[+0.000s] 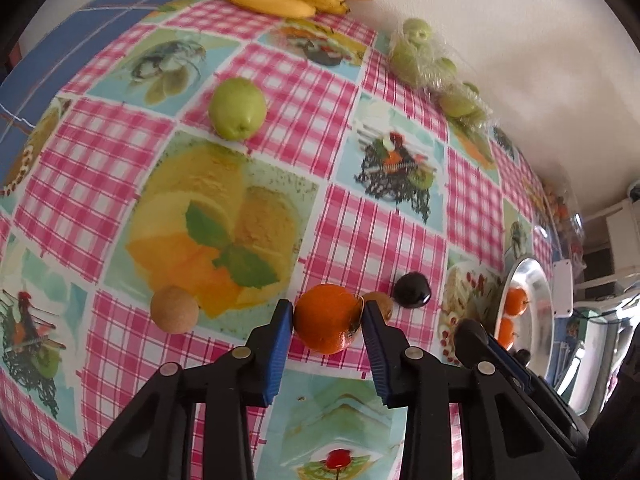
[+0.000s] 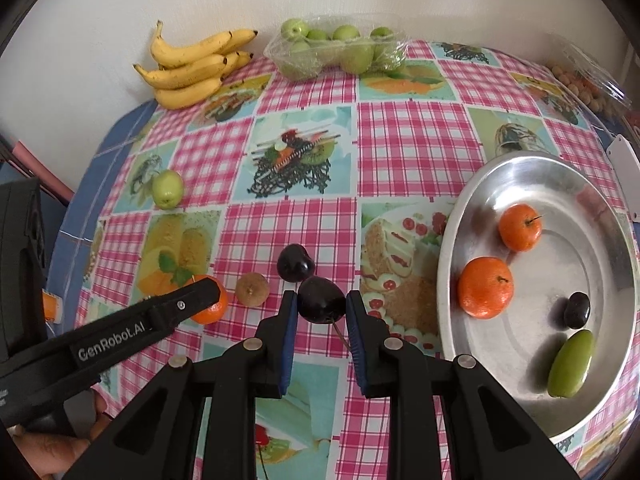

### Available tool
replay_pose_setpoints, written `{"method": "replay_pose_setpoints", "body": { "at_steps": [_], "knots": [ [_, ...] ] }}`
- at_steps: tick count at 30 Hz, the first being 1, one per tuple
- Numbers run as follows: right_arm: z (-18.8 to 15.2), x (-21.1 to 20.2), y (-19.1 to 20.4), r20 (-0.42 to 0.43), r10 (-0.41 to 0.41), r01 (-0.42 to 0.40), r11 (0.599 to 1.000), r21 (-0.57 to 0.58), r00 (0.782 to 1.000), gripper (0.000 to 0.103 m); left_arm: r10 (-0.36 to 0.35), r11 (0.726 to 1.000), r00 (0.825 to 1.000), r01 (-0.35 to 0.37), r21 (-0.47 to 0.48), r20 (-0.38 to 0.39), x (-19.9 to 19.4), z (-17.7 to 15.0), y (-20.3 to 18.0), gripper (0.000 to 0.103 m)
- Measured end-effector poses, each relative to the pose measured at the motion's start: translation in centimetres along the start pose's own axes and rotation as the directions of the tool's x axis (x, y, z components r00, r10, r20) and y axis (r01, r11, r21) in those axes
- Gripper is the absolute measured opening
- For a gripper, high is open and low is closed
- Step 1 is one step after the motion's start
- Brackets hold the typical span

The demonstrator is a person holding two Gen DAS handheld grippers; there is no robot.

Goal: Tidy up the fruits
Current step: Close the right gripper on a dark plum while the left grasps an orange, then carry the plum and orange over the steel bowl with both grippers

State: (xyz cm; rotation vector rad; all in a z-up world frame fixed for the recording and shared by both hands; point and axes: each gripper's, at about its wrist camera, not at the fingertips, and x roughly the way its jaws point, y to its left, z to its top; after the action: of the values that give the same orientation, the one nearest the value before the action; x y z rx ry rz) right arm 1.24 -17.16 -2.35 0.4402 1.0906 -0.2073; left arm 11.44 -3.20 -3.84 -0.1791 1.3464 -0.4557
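Fingers of the left gripper (image 1: 326, 320) clamp a mandarin (image 1: 327, 318) resting on the tablecloth (image 1: 380, 120), with a kiwi (image 1: 382, 305) just beyond the right fingertip. Right gripper (image 2: 321, 304) grips a dark cherry (image 2: 321, 299); a second cherry (image 2: 295, 262) lies just beyond its fingertips. Metal dish (image 2: 500, 172) to their right holds two mandarins, a dark fruit and a green one.

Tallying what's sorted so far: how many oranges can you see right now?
3. Two oranges lie in the metal tray: one near its front-left rim, one further back. The third orange sits on the tablecloth between the left gripper pads.
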Motion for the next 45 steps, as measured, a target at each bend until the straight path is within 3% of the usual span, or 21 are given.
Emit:
{"method": "replay_pose_setpoints", "body": {
  "at_steps": [8, 18, 34, 45],
  "knots": [
    [0.1, -1.1, -0.9, 0.018, 0.008, -0.008, 1.000, 0.014, 1.000, 0.025, 0.000, 1.000, 0.999, 0.000, -0.005, 0.055, -1.8, 0.1, -0.5, 0.038],
    [0.0, -2.4, -4.3, 0.029, -0.012, 0.009, 0.997, 0.078, 1.000, 0.025, 0.001, 1.000, 0.998, -0.002, 0.020, 0.057, -1.4, -0.6, -3.2, 0.038],
    [-1.0, -4.8, -12.7, 0.042, -0.090, 0.078, 0.968, 0.238, 0.995, 0.025, -0.029, 0.989, 0.999, 0.024, 0.149, 0.029, 0.1, -3.8, -10.4, 0.038],
    [-2.6, -6.4, -18.9, 0.035, -0.141, 0.119, 0.924, 0.364, 0.989, 0.026, -0.030, 0.952, 1.000, 0.030, 0.306, -0.008, 1.5, -7.3, -17.0, 0.038]
  ]
}}
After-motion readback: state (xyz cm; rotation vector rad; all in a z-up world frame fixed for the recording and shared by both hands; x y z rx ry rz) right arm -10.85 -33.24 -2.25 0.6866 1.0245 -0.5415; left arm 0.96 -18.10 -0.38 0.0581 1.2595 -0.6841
